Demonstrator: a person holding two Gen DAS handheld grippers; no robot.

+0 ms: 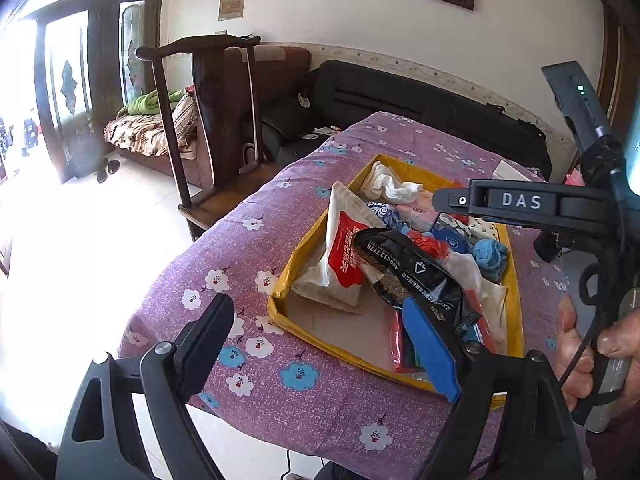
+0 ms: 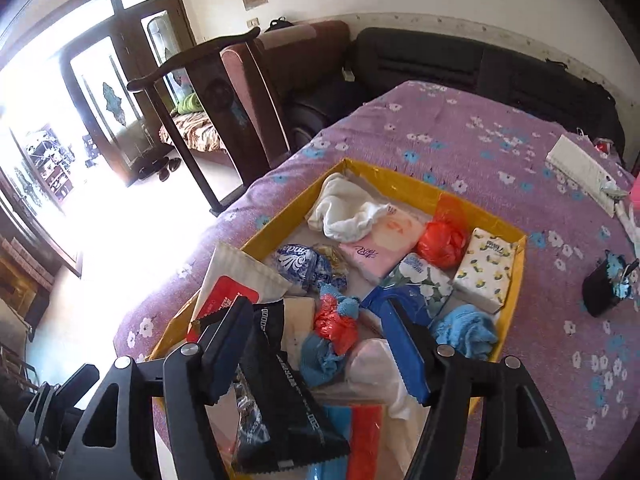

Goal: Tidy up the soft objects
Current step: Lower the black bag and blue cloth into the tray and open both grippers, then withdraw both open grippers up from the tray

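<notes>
While both grippers gape wide w/ nothing clamped, black packet [image 2: 280,392] lies btwn right gripper [image 2: 320,344] jaws; left gripper [image 1: 332,344] hangs at yellow tray's [image 1: 516,292] 6 o'clock.

One yellow tray [image 2: 420,194] sits on one purple flowered cloth [image 2: 500,140]. In it I count:

- one white cloth [image 2: 344,210] at 11 o'clock
- two tissue packs, a pink one [image 2: 380,248] at centre and a lemon-printed one [image 2: 486,268] at 2 o'clock
- two red plastic bags [image 2: 442,242] [image 2: 334,326]
- two blue cloths [image 2: 466,330] [image 2: 320,360]
- one black foil packet [image 2: 288,408] at 6 o'clock
- one red-and-white packet [image 2: 232,280] at 9 o'clock
</notes>
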